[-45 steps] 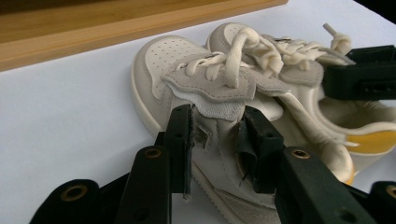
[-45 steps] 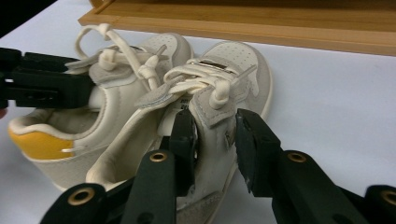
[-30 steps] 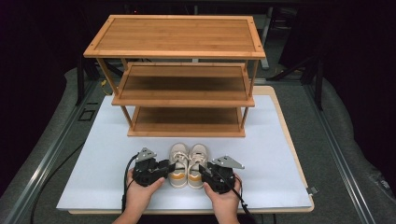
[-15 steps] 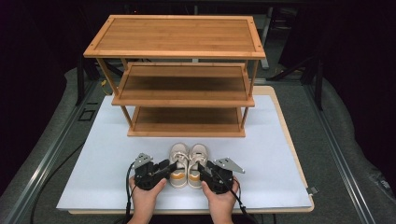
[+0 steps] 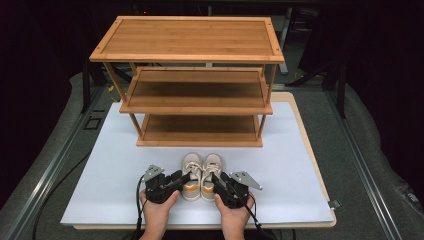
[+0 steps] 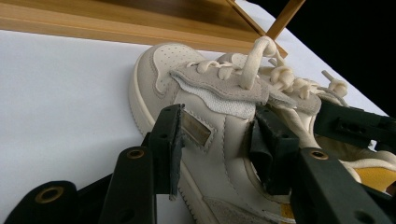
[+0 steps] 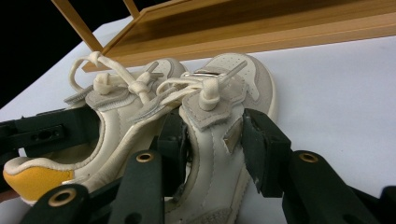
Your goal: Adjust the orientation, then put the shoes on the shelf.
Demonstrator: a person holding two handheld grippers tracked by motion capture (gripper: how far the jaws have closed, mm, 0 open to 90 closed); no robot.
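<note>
1. The pair of cream shoes (image 5: 202, 172) stands side by side on the white mat (image 5: 100, 165), just in front of the wooden rack (image 5: 192, 80), toes toward it.
2. The left gripper (image 6: 217, 140) has its jaws closed over the side wall of the left shoe (image 6: 205, 121), one jaw outside and one inside.
3. The right gripper (image 7: 212, 140) clamps the right shoe (image 7: 224, 107) the same way.
4. A small metallic tag (image 6: 195, 129) sits on the shoe side; its writing cannot be read.
</note>
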